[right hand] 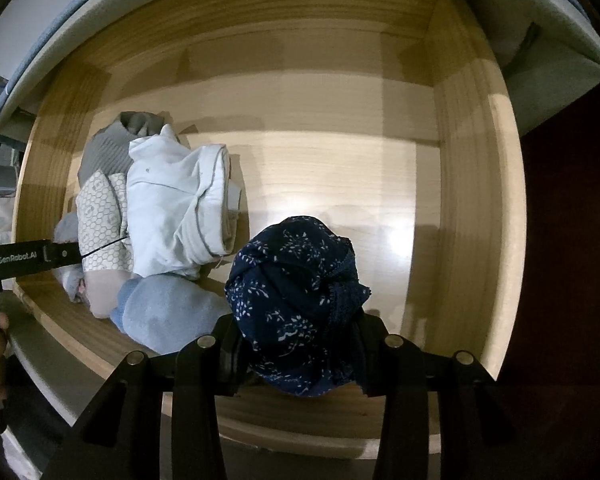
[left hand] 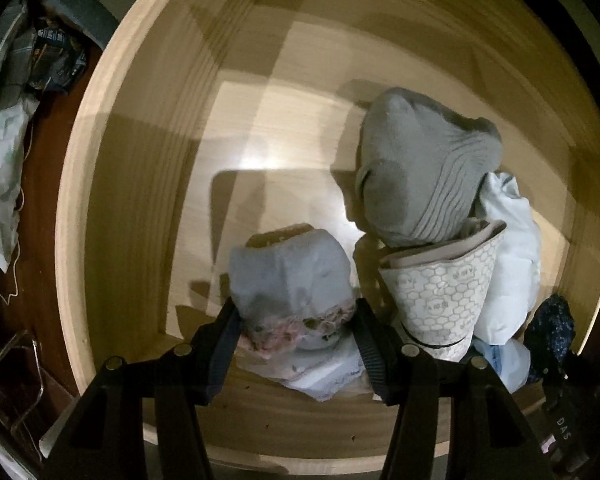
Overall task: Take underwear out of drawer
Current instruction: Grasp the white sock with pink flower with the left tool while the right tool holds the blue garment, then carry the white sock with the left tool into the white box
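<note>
Plastic bags (left hand: 0, 184) & wire hanger (left hand: 16, 384) on dark floor (left hand: 48, 152).

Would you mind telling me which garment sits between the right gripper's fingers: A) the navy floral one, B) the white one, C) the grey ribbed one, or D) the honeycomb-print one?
A: in the right wrist view the right gripper has its fingers on either side of the navy floral bundle, while the other garments lie off to the left in the drawer.
</note>
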